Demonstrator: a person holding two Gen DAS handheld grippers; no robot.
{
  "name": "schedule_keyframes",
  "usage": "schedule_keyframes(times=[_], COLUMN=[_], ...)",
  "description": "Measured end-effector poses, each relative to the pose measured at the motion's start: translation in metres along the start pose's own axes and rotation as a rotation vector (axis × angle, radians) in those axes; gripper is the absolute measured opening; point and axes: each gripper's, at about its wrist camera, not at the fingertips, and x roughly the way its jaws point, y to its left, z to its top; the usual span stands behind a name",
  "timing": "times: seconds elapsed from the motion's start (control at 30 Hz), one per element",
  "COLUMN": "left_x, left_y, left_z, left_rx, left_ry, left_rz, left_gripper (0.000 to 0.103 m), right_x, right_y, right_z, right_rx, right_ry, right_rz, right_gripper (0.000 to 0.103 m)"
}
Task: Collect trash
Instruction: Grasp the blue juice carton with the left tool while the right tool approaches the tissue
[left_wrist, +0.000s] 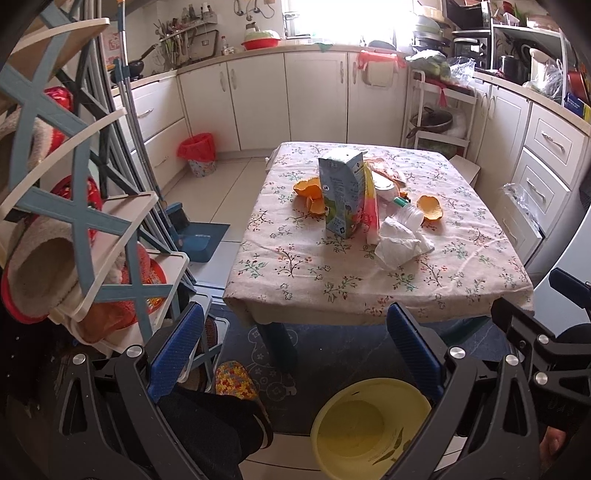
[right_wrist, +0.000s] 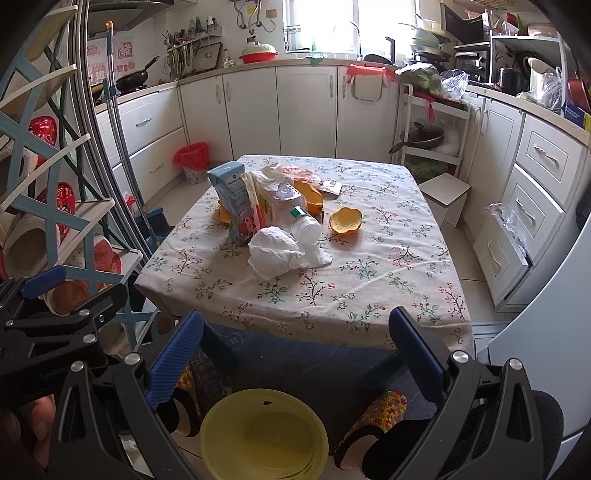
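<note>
With both tools, left (left_wrist: 295, 354) and right (right_wrist: 295, 354), gaping empty above the yellow bin (right_wrist: 264, 435), your trash sits ahead on the desk (right_wrist: 369, 295): the carton (right_wrist: 236, 203) may topple, the tissue (right_wrist: 280, 254) slip, peels (right_wrist: 345, 220) scatter.

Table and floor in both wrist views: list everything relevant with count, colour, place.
Table: one, floral cloth, centre.
Carton: one, blue, upright, table's left part.
Crumpled tissue: one, white, nearest the cameras.
Plastic bottle: one, white with green cap, lying behind the tissue.
Orange peels: several, orange, either side of the carton.
Yellow bin: one, empty, on the floor in front of the table.
Red-lined bin: one, by the far cabinets.
Slippers: two, patterned, beside the yellow bin.
Left tool: open, empty.
Right tool: open, empty.
</note>
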Motion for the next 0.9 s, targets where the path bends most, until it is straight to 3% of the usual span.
schedule_keyframes(times=[0.43,0.6,0.77,0.9], left_x=[0.063,0.085,0.103,0.125], left_y=[-0.005,-0.006,-0.017,-0.024], left_z=[0.046,0.07,0.101,0.123], left_rx=[-0.017,-0.051,0.036,0.074], left_ry=[0.015,-0.003,-0.072,-0.074], left_rz=[-0.05,-0.076,-0.048,-0.058], left_gripper=[0.095,0.095,0.095,0.095], right_x=[0.06,0.095,0.117,0.124], right_y=[-0.03,-0.048,-0.062,-0.064], right_z=[0.033,0.047,0.043,0.039], right_rx=[-0.04,0.001,0.088,0.106], right_ry=[0.006,0.032,0.098,0.113], right_rz=[0.021,0.054,0.093,0.095], right_gripper=[0.097,0.097,0.097,0.097])
